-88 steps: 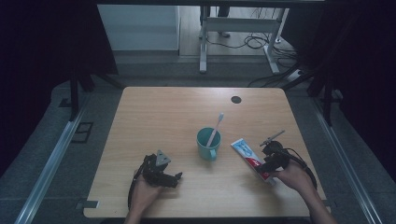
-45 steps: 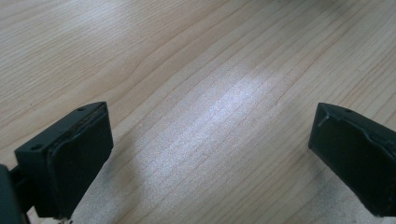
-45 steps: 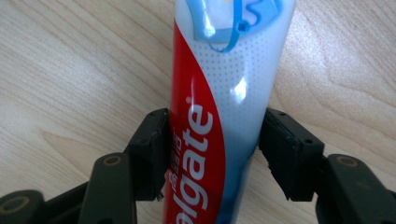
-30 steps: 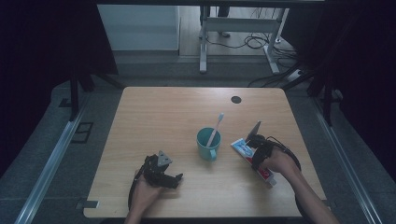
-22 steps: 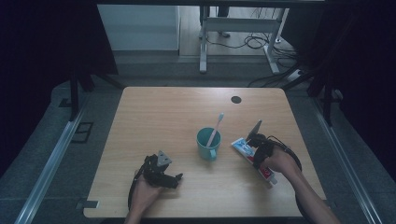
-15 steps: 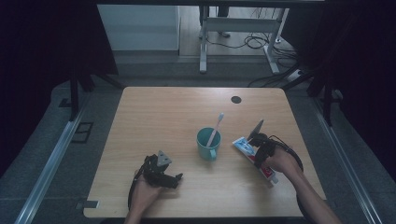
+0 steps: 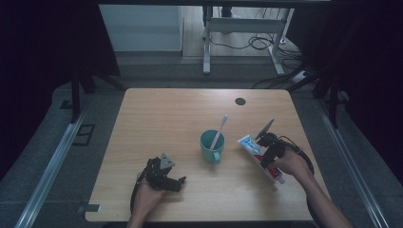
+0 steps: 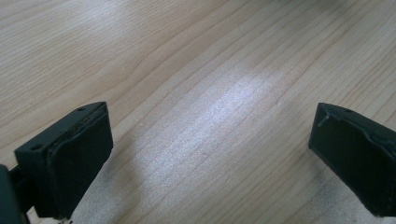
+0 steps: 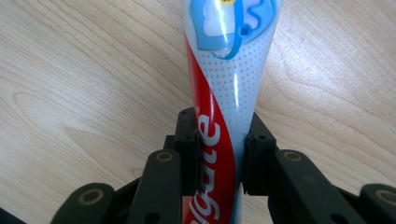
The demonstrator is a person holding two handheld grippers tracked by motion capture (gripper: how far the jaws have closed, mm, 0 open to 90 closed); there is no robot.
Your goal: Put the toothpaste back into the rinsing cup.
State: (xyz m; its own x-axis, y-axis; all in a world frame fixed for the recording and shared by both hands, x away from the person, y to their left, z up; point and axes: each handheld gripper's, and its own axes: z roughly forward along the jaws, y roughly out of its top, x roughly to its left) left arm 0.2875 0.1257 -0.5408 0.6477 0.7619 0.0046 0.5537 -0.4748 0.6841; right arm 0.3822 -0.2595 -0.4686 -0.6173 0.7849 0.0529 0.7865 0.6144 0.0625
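The right tool (image 9: pixel 219 163) has just been closing, and its jaws now press on both sides of the toothpaste tube (image 9: pixel 224 88), gripping the tube near its lower, capped half. Compared with a few seconds ago, when this tool sat off the tube toward the right edge of the surface (image 7: pixel 157 114), it now sits directly over the tube. The tube itself appears to lie flat as before, near the right edge and just right of the teal cup (image 7: pixel 211 146), which holds a toothbrush (image 7: pixel 219 129). That suggests the grasp is made and the lift has not begun; the next move is probably to raise the tube.

The left tool (image 8: pixel 205 154) rests near the front edge, its jaws spread wide with only bare wood between them.
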